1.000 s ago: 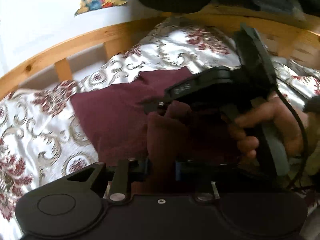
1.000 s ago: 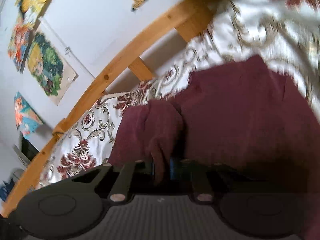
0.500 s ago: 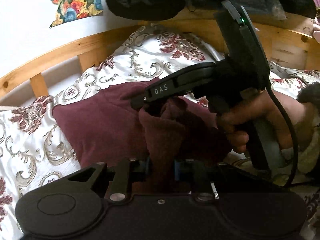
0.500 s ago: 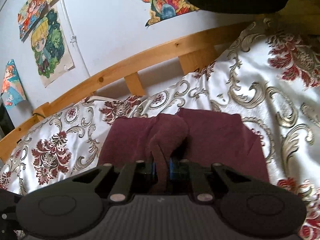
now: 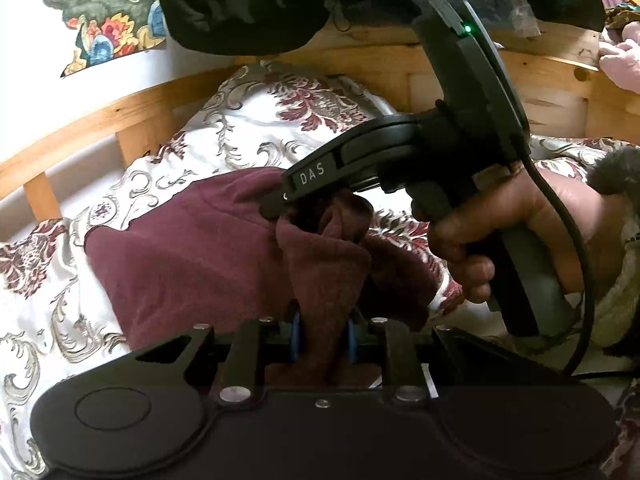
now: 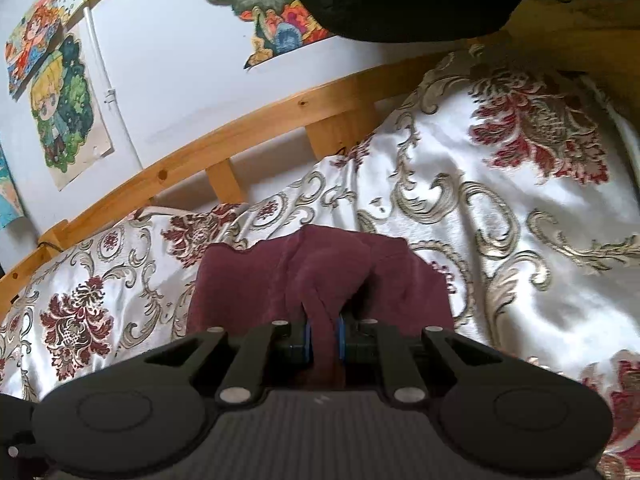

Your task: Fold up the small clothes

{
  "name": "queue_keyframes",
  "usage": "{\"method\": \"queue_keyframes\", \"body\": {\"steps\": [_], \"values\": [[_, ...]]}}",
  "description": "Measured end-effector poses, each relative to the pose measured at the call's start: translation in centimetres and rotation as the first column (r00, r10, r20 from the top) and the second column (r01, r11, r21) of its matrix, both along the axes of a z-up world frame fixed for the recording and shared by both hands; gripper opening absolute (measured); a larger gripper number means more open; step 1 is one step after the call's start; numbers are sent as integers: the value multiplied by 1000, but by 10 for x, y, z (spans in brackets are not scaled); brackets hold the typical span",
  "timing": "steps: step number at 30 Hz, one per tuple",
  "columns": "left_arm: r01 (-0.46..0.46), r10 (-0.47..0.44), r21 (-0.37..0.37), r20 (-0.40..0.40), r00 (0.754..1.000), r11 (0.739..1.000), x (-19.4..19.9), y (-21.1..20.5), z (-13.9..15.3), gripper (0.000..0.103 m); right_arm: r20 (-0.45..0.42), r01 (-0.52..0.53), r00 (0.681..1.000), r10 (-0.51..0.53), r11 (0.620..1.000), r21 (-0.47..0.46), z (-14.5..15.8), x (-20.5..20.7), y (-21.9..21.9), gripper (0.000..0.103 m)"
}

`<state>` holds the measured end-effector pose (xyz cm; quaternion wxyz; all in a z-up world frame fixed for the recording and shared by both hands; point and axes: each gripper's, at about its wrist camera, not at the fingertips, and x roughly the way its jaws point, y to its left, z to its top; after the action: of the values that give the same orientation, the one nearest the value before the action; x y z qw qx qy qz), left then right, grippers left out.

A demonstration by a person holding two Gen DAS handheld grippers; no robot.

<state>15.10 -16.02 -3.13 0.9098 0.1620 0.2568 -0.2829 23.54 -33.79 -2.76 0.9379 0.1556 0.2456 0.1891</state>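
Since a second ago, both cameras have swung: more wall and headboard rail now show above the maroon garment (image 5: 192,256), and less of the cloth fills the right wrist view. Half a second back the garment spread wider below the wooden rail (image 6: 256,128); now it shows as a narrower, more bunched patch.

Left gripper (image 5: 322,336): jaws pinched on a gathered fold of maroon fabric, blue pads showing on either side of it. Right gripper (image 6: 322,338): likewise clamped on a thin ridge of the same cloth. In the left wrist view the right gripper's fingers meet the fabric just above the left gripper's hold, so the two pinch points sit close together. Right hand (image 5: 500,248) wrapped round its grey handle.

Garment lies on the floral bedspread (image 6: 500,208), below the rail, near the middle of the bed; its far edge rests flat, its near portion lifted into the two grips.

Judgement: one edge looks to be carried over toward the far side, a fold midway through. The narrowing of the visible cloth fits that, though I cannot tell how many layers lie underneath.

Also noted: dark clothing (image 5: 248,4) hanging above the rail, paper drawings (image 6: 68,112) on the wall beyond it.

Next likely need: lay the held edge down square to the far edge, then release.
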Motion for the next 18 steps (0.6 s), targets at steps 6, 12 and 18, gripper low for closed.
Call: {"method": "queue_keyframes", "body": {"steps": [6, 12, 18], "values": [[33, -33, -8, -12, 999, 999, 0, -10, -4, 23, -33, 41, 999, -42, 999, -17, -3, -6, -13, 13], [55, -57, -34, -35, 998, 998, 1, -16, -11, 24, -58, 71, 996, -72, 997, -26, -8, -8, -23, 13], [19, -30, -116, -95, 995, 993, 5, -8, -9, 32, -97, 74, 993, -74, 997, -6, -17, -5, -27, 14]]}}
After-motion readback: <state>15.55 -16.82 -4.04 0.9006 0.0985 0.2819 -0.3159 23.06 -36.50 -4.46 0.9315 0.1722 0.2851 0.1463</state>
